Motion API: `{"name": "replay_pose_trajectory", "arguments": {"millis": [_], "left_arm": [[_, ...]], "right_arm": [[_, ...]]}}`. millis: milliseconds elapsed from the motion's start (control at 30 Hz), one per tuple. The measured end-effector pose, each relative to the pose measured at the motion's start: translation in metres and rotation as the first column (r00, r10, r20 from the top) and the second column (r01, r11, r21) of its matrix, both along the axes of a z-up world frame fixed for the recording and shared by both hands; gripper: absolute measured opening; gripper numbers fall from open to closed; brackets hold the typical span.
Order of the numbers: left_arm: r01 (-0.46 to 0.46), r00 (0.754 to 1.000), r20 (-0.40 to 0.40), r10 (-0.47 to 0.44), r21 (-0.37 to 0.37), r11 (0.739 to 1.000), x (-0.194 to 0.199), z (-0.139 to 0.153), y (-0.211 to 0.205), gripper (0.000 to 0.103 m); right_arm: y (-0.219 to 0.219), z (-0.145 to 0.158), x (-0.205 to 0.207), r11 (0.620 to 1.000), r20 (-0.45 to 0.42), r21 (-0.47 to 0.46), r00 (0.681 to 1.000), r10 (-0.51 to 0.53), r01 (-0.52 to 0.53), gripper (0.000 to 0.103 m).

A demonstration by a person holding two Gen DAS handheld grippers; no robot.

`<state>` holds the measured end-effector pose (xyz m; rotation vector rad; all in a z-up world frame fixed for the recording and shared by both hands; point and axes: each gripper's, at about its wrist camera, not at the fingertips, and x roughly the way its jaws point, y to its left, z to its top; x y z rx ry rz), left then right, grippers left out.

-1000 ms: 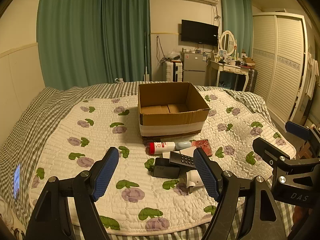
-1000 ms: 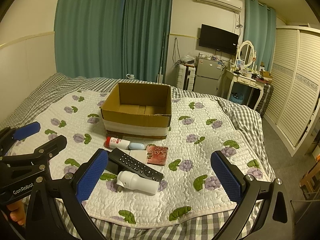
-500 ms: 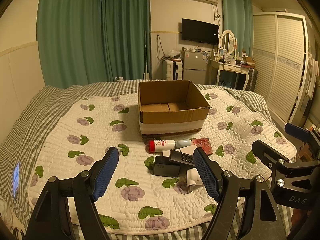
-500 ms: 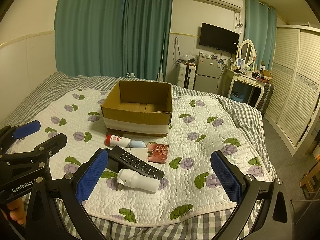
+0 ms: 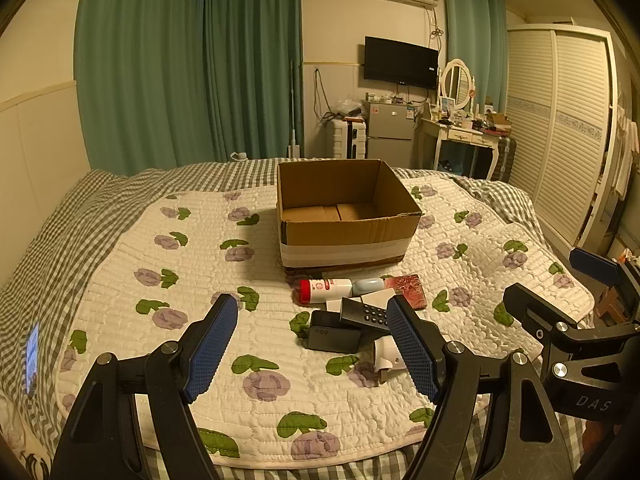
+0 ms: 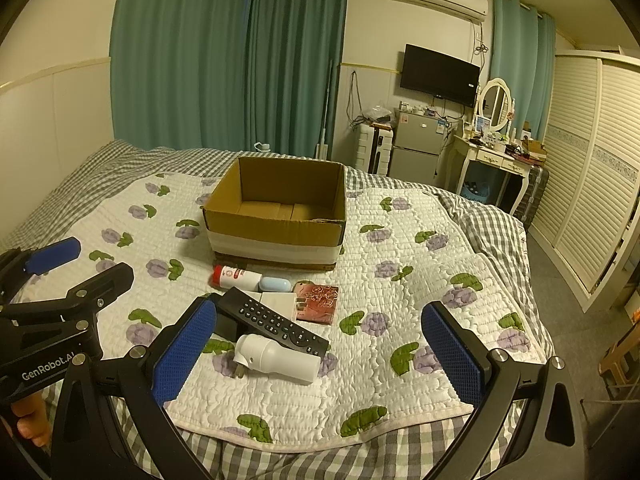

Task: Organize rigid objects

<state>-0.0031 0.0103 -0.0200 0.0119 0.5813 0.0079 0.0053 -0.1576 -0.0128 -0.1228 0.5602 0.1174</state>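
An open, empty cardboard box stands on the flowered quilt. In front of it lies a cluster: a white tube with a red cap, a pale blue case, a red patterned box, a white block, a black remote, a black box and a white plug-in device. My left gripper is open and empty, above the quilt just left of the cluster. My right gripper is open and empty, near the quilt's front edge, over the white device.
A lit phone lies on the checked sheet at the bed's left edge. Green curtains, a fridge, a dressing table and a louvred wardrobe stand beyond the bed.
Both grippers have drifted slightly closer to the cluster and box. Nothing on the quilt has moved, and both stay open.
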Motion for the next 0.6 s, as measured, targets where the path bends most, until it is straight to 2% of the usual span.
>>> {"name": "replay_pose_trajectory", "arguments": {"millis": [400, 600], "left_arm": [[-0.01, 1.0, -0.023, 0.01, 0.004, 1.0, 0.007, -0.009, 0.004, 0.08], [-0.038, 0.997, -0.071, 0.037, -0.001, 0.999, 0.023, -0.029, 0.009, 0.08]], "right_arm": [[-0.001, -0.011, 0.009, 1.0, -0.025, -0.012, 0.999, 0.024, -0.024, 0.103], [0.0, -0.032, 0.024, 0.998, -0.071, -0.032, 0.996, 0.053, -0.056, 0.103]]}}
